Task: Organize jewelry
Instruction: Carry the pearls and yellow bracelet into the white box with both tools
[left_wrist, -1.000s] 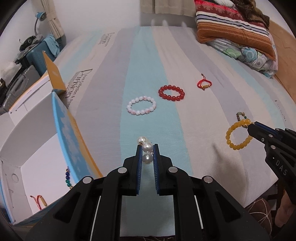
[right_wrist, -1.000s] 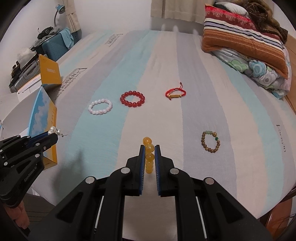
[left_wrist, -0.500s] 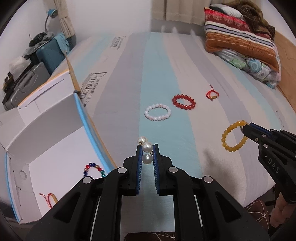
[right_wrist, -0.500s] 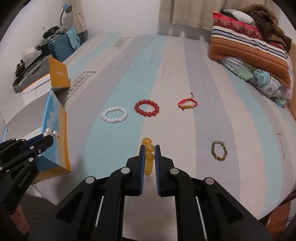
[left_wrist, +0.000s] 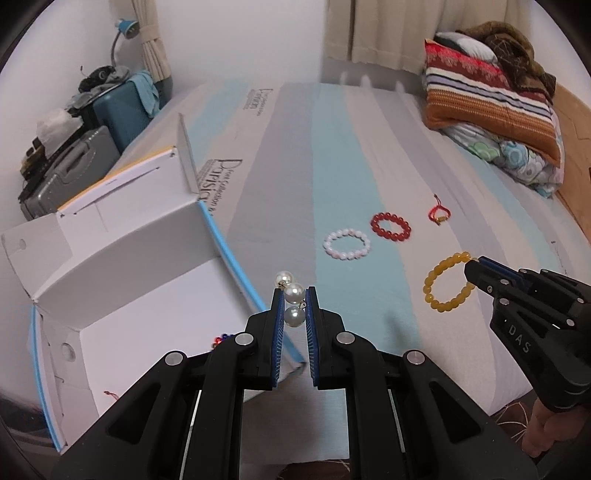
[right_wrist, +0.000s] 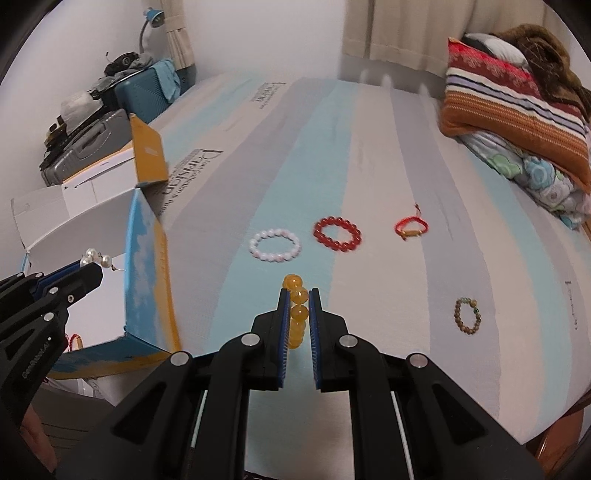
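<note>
— Bed (right_wrist: 369, 155) first: what lies on its striped sheet?
— White bead bracelet (right_wrist: 275, 245), red bead bracelet (right_wrist: 337, 234), red cord bracelet (right_wrist: 410, 226), brown bead bracelet (right_wrist: 468, 316).
— Box (left_wrist: 147, 295)?
— Open, at the bed's left edge.
— Grippers?
— Left gripper (left_wrist: 294, 306) is clamped on a pearl earring (left_wrist: 291, 299); right gripper (right_wrist: 298, 310) is clamped on a yellow bead bracelet (right_wrist: 297, 314).

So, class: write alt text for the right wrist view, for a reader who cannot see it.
The right gripper pinches a yellow bead bracelet above a striped bedsheet. Ahead lie white, red, red cord and brown bracelets. At left, the left gripper holds pearls over an open box.
</note>
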